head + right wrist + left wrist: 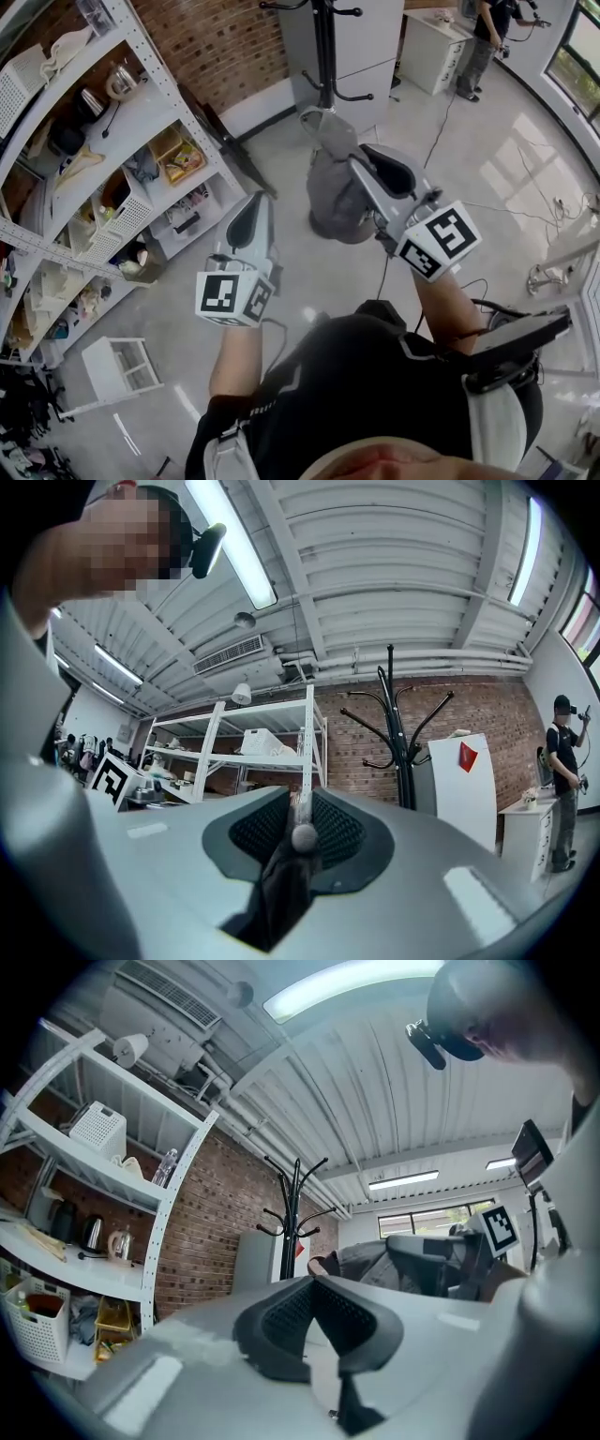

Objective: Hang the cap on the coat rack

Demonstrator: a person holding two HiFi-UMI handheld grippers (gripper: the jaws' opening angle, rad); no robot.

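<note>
Grey cap [328,192] clamped in my right gripper [359,159], forearm extended toward coat rack [325,52]. Left gripper [251,208] alongside, jaws together, empty.

The room is bright. Long ceiling lights [230,546] glow white overhead, and daylight comes in through the windows [576,73]. The pale floor [487,178] shines, with only soft shadows. In both gripper views the corners are black and the shelves [94,1274] bend round. Pale shiny patches sit on the right hand-held gripper [300,799], and the cap [281,883] near its lens looks dark and fuzzy.
</note>
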